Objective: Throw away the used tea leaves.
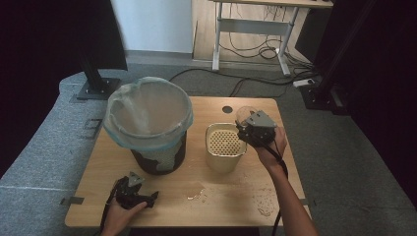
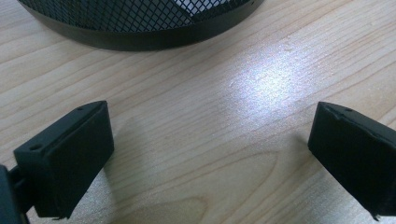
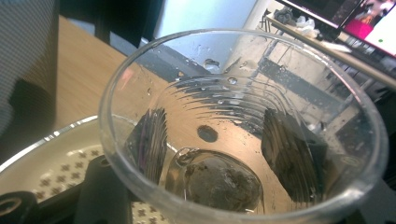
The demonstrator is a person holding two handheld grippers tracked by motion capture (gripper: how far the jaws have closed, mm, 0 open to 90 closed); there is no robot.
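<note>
My right gripper is shut on a clear plastic cup, held tilted just over the right rim of a cream container with a perforated insert. In the right gripper view the cup sits between my black fingers, and wet dark dregs lie at its bottom, with the container's rim just below. My left gripper rests on the table near the front left edge. Its jaws stand wide open over bare wood, with nothing between them.
A black mesh bin lined with a pale plastic bag stands left of the container; its base lies just beyond my left jaws. Small wet spills mark the wooden table. A cable hole is near the far edge.
</note>
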